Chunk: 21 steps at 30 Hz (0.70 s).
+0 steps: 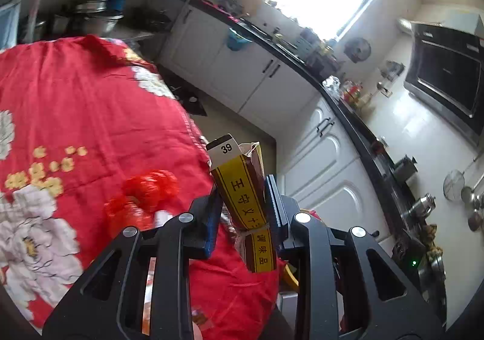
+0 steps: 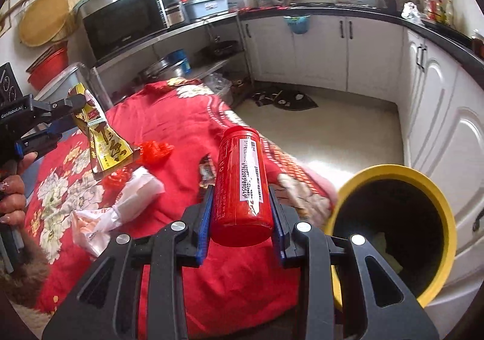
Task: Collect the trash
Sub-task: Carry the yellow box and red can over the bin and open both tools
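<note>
My left gripper (image 1: 243,203) is shut on a yellow and brown seasoning packet (image 1: 242,185), held above the red floral tablecloth (image 1: 75,116); the packet also shows in the right wrist view (image 2: 103,140), at the left. My right gripper (image 2: 240,203) is shut on a red plastic jar (image 2: 242,185) with a white barcode label, held over the table's right edge. A yellow bin (image 2: 393,231) with a black inside stands just right of it, its mouth open. A red crumpled wrapper (image 2: 154,150) and a white plastic bag (image 2: 121,206) lie on the cloth.
White cabinets (image 2: 363,52) under a black counter run along the back and right. A dark mat (image 2: 287,99) lies on the pale floor. A microwave (image 2: 124,22) and pots stand on a metal shelf unit behind the table.
</note>
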### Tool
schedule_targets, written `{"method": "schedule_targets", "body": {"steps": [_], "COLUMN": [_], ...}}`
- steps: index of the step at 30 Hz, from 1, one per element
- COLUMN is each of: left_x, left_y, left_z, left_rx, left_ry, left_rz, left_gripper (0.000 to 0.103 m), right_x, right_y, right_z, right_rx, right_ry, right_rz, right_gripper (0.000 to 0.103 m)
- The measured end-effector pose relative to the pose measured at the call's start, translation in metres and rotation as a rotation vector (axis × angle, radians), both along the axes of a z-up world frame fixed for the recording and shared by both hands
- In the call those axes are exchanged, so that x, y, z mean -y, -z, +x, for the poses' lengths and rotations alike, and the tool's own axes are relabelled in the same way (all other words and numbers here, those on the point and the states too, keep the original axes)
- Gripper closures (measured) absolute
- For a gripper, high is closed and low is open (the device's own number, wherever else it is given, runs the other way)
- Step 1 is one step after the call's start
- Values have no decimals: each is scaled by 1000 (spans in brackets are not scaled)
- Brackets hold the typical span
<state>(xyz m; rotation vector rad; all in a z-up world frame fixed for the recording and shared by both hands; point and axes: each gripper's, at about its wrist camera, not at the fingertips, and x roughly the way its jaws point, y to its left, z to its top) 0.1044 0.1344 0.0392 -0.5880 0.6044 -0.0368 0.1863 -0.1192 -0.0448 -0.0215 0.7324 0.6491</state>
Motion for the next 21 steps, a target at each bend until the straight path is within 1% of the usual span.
{"method": "schedule_targets", "body": {"steps": [11, 21], "left_x": [52, 85], "left_y": [-1, 0], "left_z": [33, 49], "left_rx": [8, 12], "left_ry": [109, 174], "left_rz": [37, 62], "left_gripper": [82, 82], "right_x": [47, 82], "right_y": [-2, -3], "right_z": [7, 10], "right_rx": [9, 15], "right_ry": [105, 194], "right_rz": [12, 25], "right_gripper": [72, 72]}}
